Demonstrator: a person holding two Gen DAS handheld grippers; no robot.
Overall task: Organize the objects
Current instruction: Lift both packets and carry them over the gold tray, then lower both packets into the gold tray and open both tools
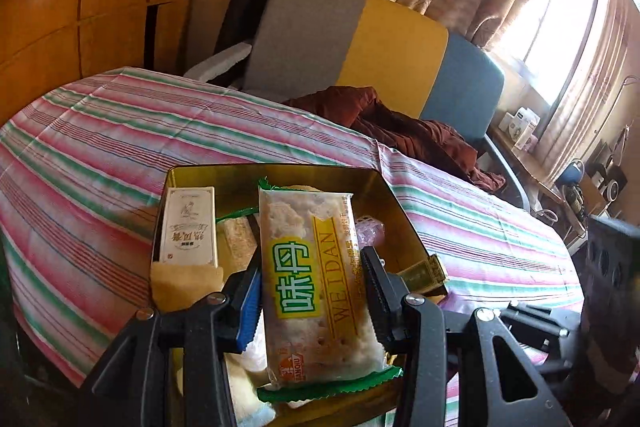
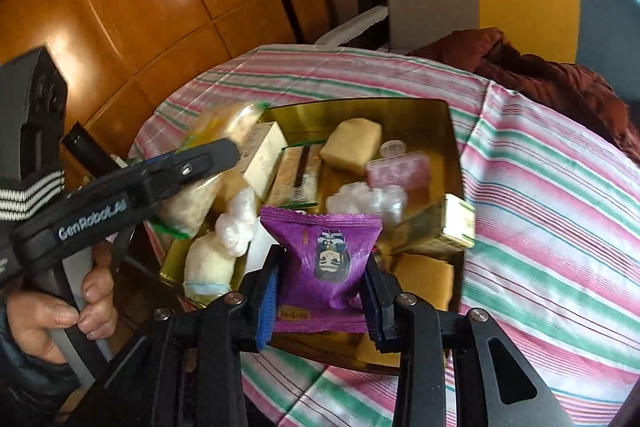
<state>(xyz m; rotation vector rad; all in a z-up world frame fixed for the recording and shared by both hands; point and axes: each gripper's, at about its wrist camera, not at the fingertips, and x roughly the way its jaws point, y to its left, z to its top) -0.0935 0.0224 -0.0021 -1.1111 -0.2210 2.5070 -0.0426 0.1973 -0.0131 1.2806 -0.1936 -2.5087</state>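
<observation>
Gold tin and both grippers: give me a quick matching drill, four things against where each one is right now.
Things:
1. cracker pack
2. purple pouch
3. white box
4. brown jacket

Places:
A. on the chair behind the table
B. between the right gripper's fingers
C. in the gold tin, along its left side
D. between the left gripper's fingers

Pairs: 1-D, 2-B, 3-C, 4-A
</observation>
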